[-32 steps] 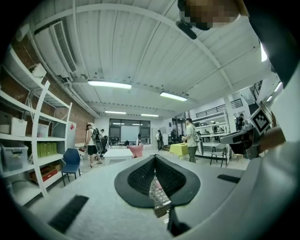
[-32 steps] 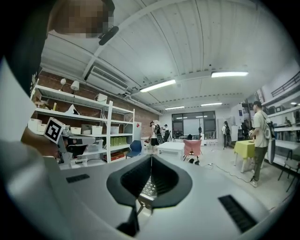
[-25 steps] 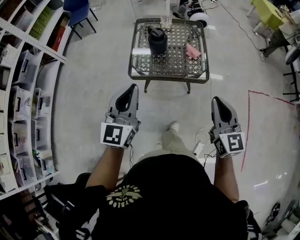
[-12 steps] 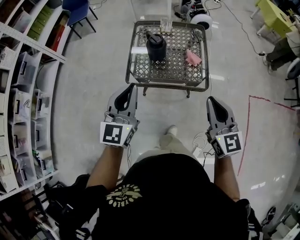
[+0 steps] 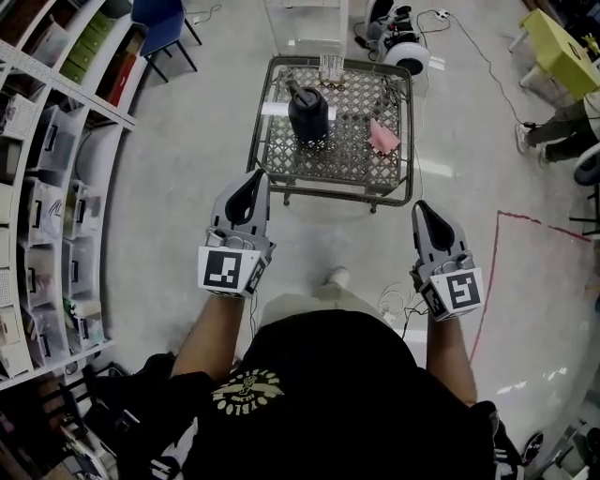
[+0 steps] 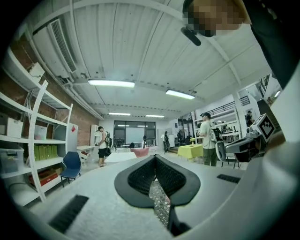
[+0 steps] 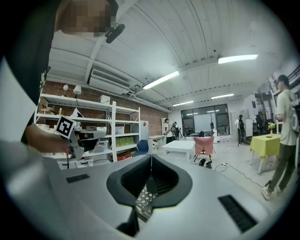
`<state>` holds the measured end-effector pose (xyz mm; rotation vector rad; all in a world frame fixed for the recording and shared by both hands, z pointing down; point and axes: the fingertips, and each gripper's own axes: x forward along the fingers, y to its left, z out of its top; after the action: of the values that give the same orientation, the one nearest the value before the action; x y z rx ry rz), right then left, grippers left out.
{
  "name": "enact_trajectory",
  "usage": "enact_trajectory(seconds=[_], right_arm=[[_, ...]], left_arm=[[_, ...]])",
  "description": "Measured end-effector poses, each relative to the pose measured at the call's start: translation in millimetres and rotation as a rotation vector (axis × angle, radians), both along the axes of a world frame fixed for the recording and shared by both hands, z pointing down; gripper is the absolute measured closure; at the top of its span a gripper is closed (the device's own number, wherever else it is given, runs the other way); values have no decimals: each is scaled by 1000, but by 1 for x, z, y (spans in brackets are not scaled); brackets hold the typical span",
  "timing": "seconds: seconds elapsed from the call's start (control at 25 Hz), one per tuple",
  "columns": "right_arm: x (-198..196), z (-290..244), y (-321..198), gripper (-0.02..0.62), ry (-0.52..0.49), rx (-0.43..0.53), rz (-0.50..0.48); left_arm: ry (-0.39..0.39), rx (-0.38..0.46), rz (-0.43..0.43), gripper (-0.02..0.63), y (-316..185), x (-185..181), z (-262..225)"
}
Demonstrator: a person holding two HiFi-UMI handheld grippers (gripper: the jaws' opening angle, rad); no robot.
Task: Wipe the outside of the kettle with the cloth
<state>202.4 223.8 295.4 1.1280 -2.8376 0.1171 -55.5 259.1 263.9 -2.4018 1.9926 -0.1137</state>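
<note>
Head view. Both claws are held out level above the floor (image 5: 178,197), side by side and well apart. They sit short of the tabletop (image 5: 330,192) and touch nothing.

Left claw (image 5: 254,176): jaws drawn together, tips meeting, nothing between them. Its own gripper view agrees. The black pads (image 6: 140,176) close to a point, and only a sliver of the mesh surface shows through the gap lower down.

Right claw (image 5: 420,206): fully closed and empty. In the right gripper view the pads (image 7: 129,180) meet the same way, with a patch of mesh behind them.

Kettle (image 5: 308,112): dark and upright, standing on the mesh tabletop left of centre, toward the far side. Its inside cannot be seen from here.

Cloth (image 5: 382,137): pink and crumpled, lying on the same tabletop to the right of the kettle. It is apart from the kettle and near the right edge. Neither claw is close to it.

Shelving (image 5: 66,84) runs down the left side.
- Clear bins (image 5: 54,136) stand in rows on it; their contents cannot be made out.
- Green boxes (image 5: 89,39) stand on an upper shelf.

A blue chair (image 5: 159,19) stands beyond the shelving. A red line (image 5: 489,281) is marked on the floor to the right.
</note>
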Motion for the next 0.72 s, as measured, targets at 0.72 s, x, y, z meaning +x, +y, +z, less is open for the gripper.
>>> enact_trajectory(seconds=[0.72], right_arm=[[-10,-1,-28,584,-7,2,-23]], left_arm=[[-8,0,-27,600,-17,-10,-2]])
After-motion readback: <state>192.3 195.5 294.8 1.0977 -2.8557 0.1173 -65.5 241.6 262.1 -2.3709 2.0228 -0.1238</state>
